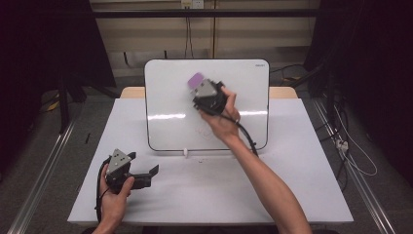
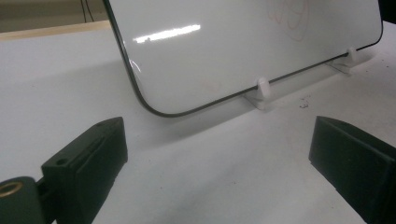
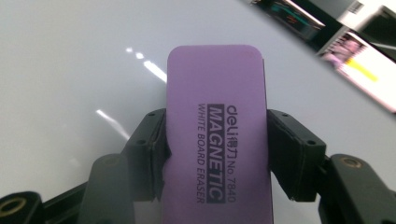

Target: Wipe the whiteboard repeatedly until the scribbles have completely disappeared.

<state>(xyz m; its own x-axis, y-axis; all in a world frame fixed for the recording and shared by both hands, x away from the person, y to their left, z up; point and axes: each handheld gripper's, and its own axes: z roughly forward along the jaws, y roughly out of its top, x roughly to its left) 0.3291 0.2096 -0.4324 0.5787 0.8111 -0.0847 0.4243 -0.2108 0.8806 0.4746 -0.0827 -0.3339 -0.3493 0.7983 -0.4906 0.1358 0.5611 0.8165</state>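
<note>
A white board (image 1: 170,97) stands tilted on small white feet at the back of the table. My right gripper (image 1: 200,86) is shut on a purple magnetic eraser (image 1: 196,80) and holds it against the upper middle of the board. In the right gripper view the eraser (image 3: 217,126) sits squeezed between both black jaws, with the board (image 3: 70,70) right behind it. Faint reddish marks (image 1: 204,131) remain lower on the board, also the marks (image 2: 292,16) in the left gripper view. My left gripper (image 1: 152,174) rests open near the table's front left, nothing between its jaws.
The table (image 1: 302,161) is covered in white. The board's white feet (image 2: 262,88) stand on it ahead of my left gripper. Dark racks and cables (image 1: 350,146) flank the table on the floor.
</note>
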